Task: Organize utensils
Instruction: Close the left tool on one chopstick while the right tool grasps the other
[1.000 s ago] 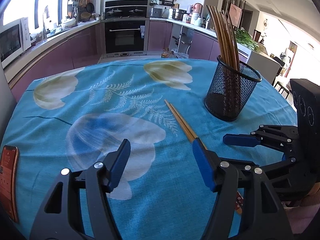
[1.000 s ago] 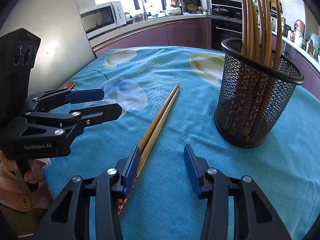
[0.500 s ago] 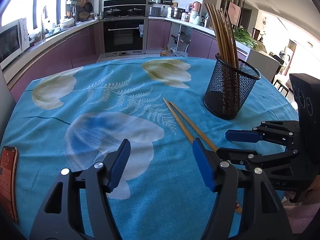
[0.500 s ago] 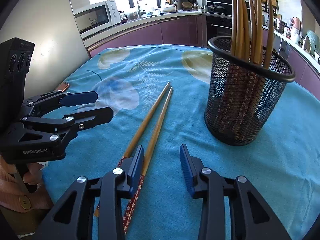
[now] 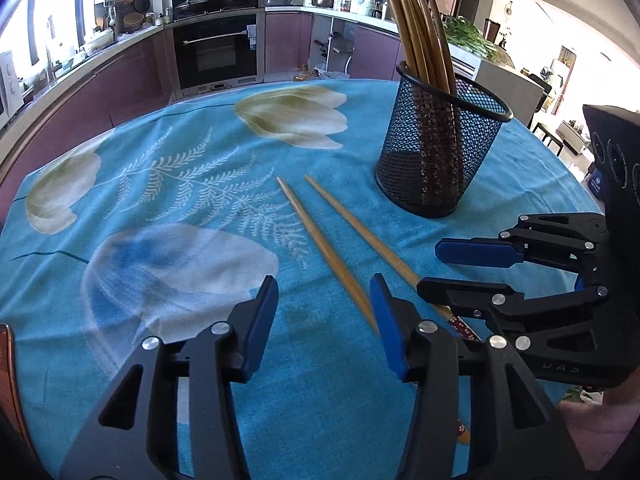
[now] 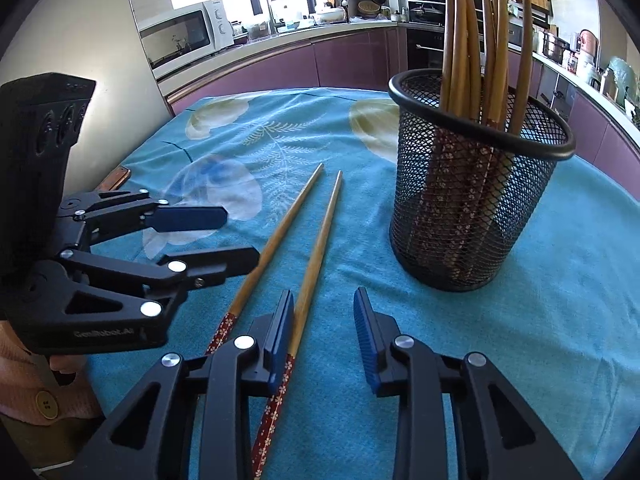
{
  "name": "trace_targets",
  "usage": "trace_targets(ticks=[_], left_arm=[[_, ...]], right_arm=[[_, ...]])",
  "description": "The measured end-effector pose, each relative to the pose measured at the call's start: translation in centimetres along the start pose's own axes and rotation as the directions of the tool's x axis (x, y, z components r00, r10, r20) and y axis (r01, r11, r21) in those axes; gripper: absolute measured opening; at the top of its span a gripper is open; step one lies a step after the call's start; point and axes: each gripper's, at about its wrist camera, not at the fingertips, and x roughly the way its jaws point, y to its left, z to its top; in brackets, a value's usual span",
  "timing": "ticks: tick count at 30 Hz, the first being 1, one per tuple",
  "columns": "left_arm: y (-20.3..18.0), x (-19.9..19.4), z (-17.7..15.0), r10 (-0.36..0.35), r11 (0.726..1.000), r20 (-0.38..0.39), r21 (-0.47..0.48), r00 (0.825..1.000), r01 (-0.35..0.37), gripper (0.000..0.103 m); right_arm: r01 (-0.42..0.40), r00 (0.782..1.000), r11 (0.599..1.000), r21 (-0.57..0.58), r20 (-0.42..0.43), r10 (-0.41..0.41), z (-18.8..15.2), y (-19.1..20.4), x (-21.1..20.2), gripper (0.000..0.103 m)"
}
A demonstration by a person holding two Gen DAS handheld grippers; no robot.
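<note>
Indoors, teal floral tablecloth (image 5: pixel 168 272), purple kitchen cabinets (image 6: pixel 288 68), built-in oven (image 5: pixel 218 54)

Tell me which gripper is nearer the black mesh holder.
Right. The right gripper is just short of the mesh holder; the left gripper sits beyond both loose chopsticks.

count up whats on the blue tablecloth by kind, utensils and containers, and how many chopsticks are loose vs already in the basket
Loose wooden chopsticks with red patterned handles lying on the cloth: 2
Wooden chopsticks standing in the basket: about 7, tips overlap so not exact
Black round wire-mesh basket: 1
Brown flat phone-like item at the cloth's edge: 1
Total: about 11
</note>
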Motion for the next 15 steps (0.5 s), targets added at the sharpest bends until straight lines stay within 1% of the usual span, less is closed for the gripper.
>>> trace_targets(ticks=[2,5,10,11,15], left_arm=[[0.0,0.6,0.2,-0.009,1.0,-0.022,-0.002,1.0,0.009,0.042],[-0.1,1.2,0.5,-0.013,1.0,-0.034,0.006,0.999,0.013,0.039],[-0.2,1.3,0.6,-0.016,0.999,-0.045,0.027,0.999,0.017,0.025],[-0.1,1.3,0.6,-0.015,0.999,-0.045,0.03,0.999,0.016,0.018],[0.3,1.0,0.7,-0.016,1.0,-0.045,0.02,0.999,0.017,0.012]], right_arm=[[-0.002,1.0,1.0,0.002,0.0,0.002,0.0,-0.1,0.0,0.029],[-0.001,1.0,1.0,0.001,-0.001,0.001,0.1,-0.2,0.1,0.029],[0.013,1.0,1.0,-0.015,-0.01,-0.013,0.3,0.1,0.6,0.028],[0.02,1.0,1.0,-0.023,-0.01,-0.02,0.4,0.3,0.7,0.027],[0.027,1.0,0.999,-0.03,-0.011,-0.027,1.0,0.3,1.3,0.024]])
